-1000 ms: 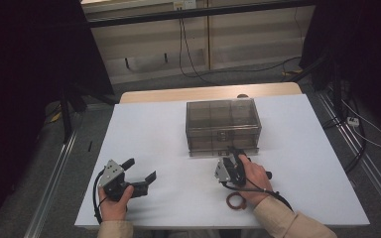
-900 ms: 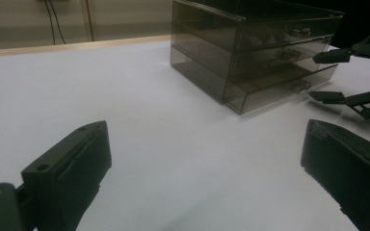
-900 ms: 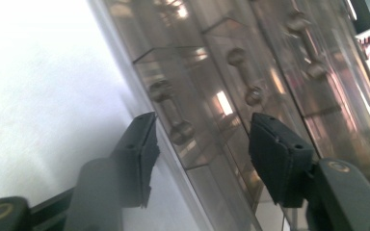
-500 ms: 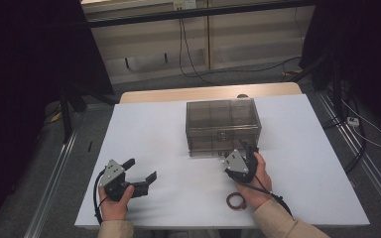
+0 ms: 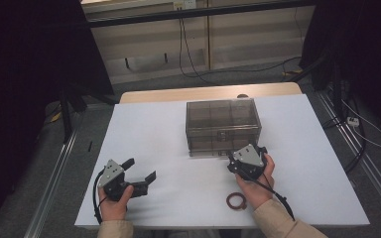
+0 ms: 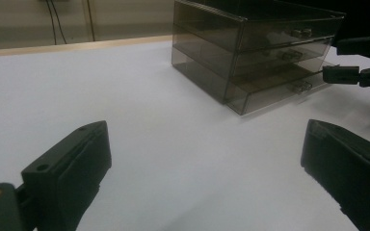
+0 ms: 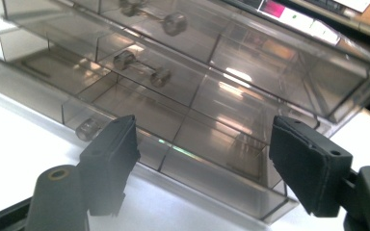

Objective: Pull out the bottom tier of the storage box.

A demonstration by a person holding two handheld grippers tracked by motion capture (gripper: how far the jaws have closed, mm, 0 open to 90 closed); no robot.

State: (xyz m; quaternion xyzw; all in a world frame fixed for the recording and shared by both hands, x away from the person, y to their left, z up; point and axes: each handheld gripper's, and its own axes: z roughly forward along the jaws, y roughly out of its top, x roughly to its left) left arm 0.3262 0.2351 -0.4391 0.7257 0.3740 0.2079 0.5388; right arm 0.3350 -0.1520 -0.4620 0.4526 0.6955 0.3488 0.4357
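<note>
A smoked clear drawer box (image 5: 222, 126) with three drawers stands mid-table; its bottom drawer (image 7: 207, 168) is pulled out a little and looks empty. My right gripper (image 5: 241, 152) is held just in front of that drawer. Its jaws have just been opening and now stand open (image 7: 202, 144), pads off the drawer front, nothing gripped. My left gripper (image 5: 140, 168) rests on the table at the near left, open wide (image 6: 202, 154) with bare table between its jaws. The box (image 6: 255, 48) and the right gripper's jaws (image 6: 356, 74) lie ahead of it.
A brown ring (image 5: 236, 201) lies on the white table (image 5: 178, 124) by my right wrist, near the front edge. Small knobs (image 7: 160, 76) stick out of the drawer fronts. Dark stands and cables sit on the floor around the table.
My right gripper has shifted slightly right and toward the drawer box, away from the brown ring, and its jaws have spread. The left gripper has stayed where it was.
</note>
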